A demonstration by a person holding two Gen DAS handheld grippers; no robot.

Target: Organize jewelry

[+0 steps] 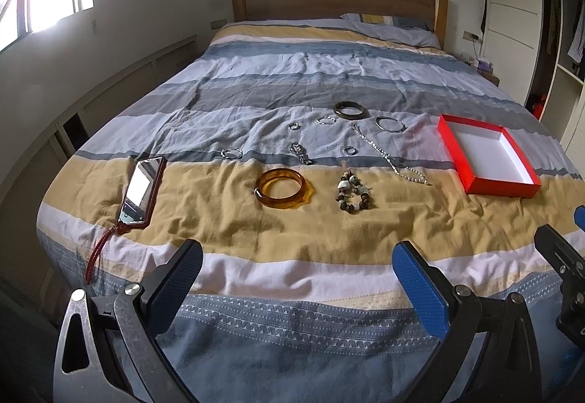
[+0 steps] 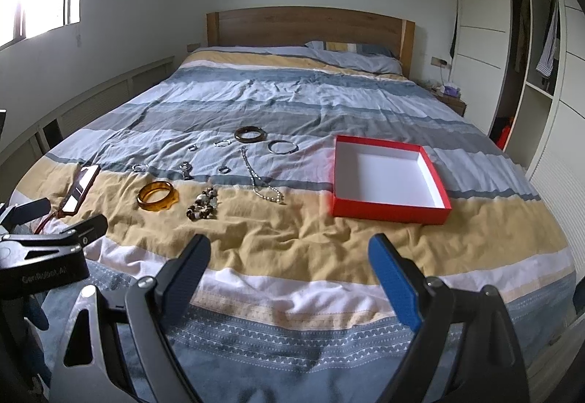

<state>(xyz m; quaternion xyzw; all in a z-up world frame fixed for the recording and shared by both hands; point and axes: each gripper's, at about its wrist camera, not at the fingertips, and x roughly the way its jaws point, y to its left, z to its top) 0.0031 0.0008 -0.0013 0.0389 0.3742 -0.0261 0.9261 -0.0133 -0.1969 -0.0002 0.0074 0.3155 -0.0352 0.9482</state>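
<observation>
Hadn't really started: red box sat empty on the bed and every piece lay loose left of it. Amber bangle and bead bracelet were nearest, well ahead of my left hand-held gripper. Both it and the right hand-held gripper were wide open, holding nothing.

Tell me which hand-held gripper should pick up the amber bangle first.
Left, probably. The amber bangle lies nearly straight ahead of the open left hand-held gripper; from the open right hand-held gripper, it sits far off to the left, while the red box lies ahead.
</observation>
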